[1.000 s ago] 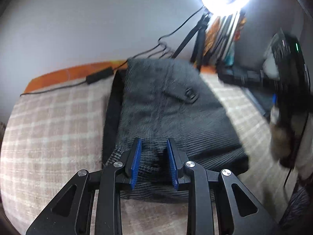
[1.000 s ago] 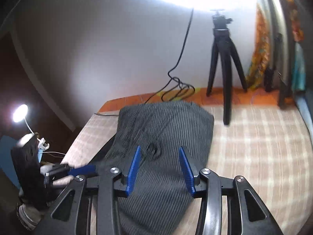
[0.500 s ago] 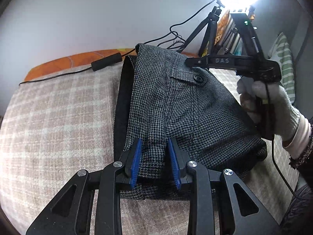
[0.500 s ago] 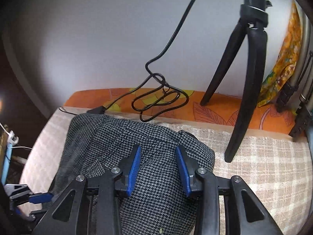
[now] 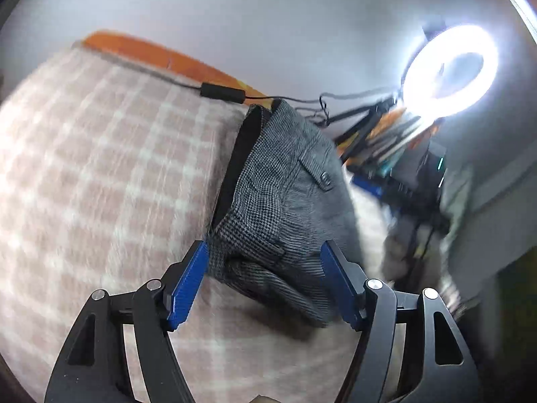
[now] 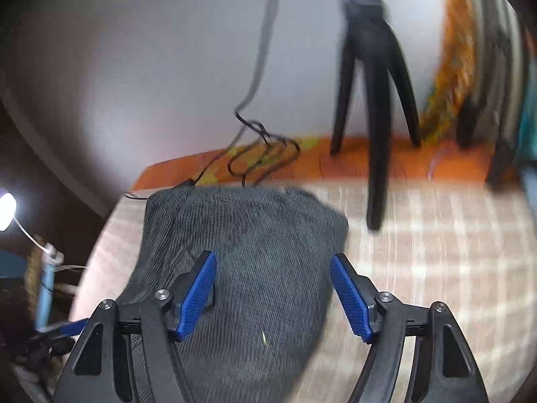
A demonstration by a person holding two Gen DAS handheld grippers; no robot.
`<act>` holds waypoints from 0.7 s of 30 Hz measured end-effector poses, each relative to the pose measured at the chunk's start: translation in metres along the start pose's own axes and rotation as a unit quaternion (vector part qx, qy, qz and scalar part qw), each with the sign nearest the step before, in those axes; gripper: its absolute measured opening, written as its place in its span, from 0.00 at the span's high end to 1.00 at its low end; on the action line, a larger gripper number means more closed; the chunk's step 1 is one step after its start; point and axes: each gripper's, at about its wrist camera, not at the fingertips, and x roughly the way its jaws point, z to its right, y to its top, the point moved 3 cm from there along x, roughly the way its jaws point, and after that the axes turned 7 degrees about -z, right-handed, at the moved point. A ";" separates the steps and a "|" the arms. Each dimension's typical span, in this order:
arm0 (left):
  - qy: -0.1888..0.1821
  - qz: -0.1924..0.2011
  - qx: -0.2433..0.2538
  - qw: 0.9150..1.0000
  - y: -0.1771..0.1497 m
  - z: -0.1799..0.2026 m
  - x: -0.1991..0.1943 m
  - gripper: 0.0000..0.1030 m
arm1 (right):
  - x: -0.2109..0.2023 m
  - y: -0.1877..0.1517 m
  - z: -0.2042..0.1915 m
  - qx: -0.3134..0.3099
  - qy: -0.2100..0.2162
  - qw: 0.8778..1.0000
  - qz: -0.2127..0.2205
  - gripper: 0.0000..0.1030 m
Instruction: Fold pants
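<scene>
I see the pants (image 5: pixel 285 208) folded into a compact grey bundle on the plaid bed (image 5: pixel 100 174), near its far edge by the wall. Behind them lie a cable (image 6: pixel 265 158) and a black tripod (image 6: pixel 372 107); a ring light (image 5: pixel 449 70) glares at the right. My left gripper (image 5: pixel 265 282) has its jaws spread, nothing between them; my right gripper (image 6: pixel 273 294) likewise, above the bundle.
</scene>
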 end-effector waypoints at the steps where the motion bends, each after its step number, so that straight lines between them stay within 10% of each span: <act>1: -0.018 0.002 -0.022 1.000 0.000 -0.005 -0.001 0.31 | 0.001 -0.002 0.006 0.013 0.017 1.000 -0.005 0.28; 7: -0.048 -0.047 -0.133 0.989 -0.006 -0.024 0.023 0.30 | 0.010 -0.010 0.030 0.079 0.087 0.992 -0.036 0.27; 21: -0.046 -0.031 -0.159 0.986 -0.005 -0.022 0.040 0.25 | 0.036 -0.006 0.054 0.129 0.159 0.978 -0.029 0.26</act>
